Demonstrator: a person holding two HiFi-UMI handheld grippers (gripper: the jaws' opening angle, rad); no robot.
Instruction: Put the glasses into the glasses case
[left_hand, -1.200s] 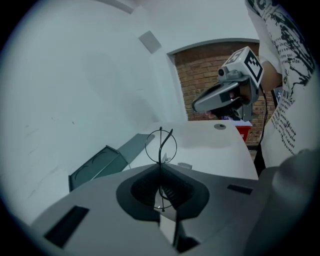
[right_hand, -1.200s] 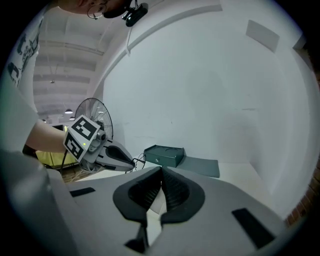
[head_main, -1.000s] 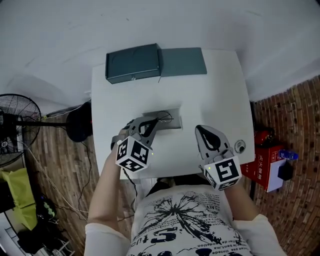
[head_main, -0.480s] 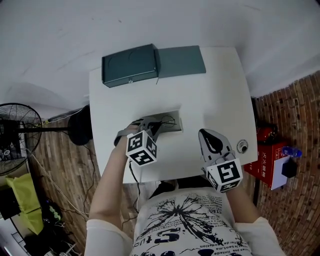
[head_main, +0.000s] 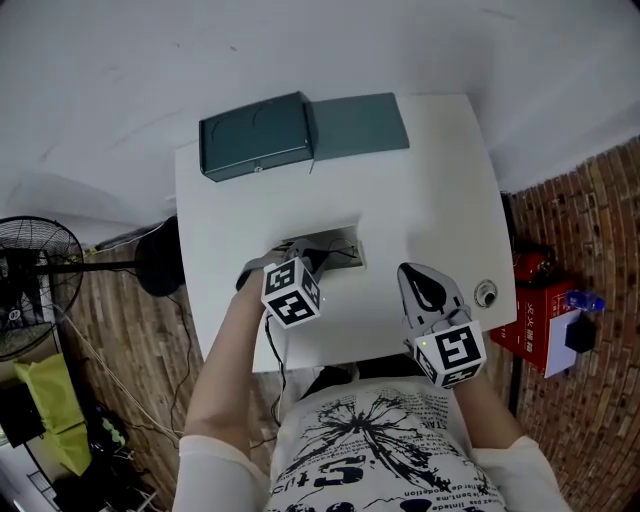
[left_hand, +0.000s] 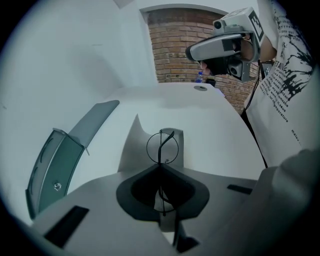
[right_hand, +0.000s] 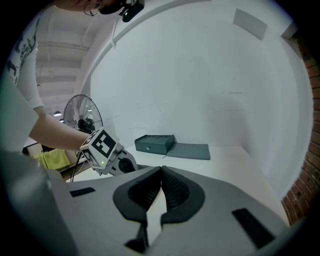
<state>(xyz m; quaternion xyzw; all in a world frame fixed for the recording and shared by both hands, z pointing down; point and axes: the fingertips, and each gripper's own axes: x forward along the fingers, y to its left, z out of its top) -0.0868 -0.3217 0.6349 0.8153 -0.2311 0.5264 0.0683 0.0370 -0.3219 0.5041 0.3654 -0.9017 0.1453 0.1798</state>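
Note:
Thin black wire glasses (left_hand: 162, 148) with round lenses stand on edge over a grey cloth (left_hand: 131, 145). My left gripper (left_hand: 161, 167) is shut on their frame. In the head view this gripper (head_main: 318, 255) sits at the cloth (head_main: 345, 240) in the middle of the white table (head_main: 430, 190), with the glasses (head_main: 335, 246) at its tips. The dark teal glasses case (head_main: 255, 135) lies open at the table's far edge, its lid (head_main: 358, 123) flat to the right. The case (left_hand: 52, 167) shows at the left of the left gripper view. My right gripper (head_main: 412, 270) is shut and empty (right_hand: 161, 170), near the front right.
A small round metal fitting (head_main: 486, 293) sits by the table's right edge. A standing fan (head_main: 30, 275) is on the wooden floor to the left. A red box (head_main: 540, 320) lies on the floor at the right. A white wall runs behind the table.
My left gripper has shifted right and turned over the cloth, with its marker cube now nearer the table's middle. The right gripper has barely moved.

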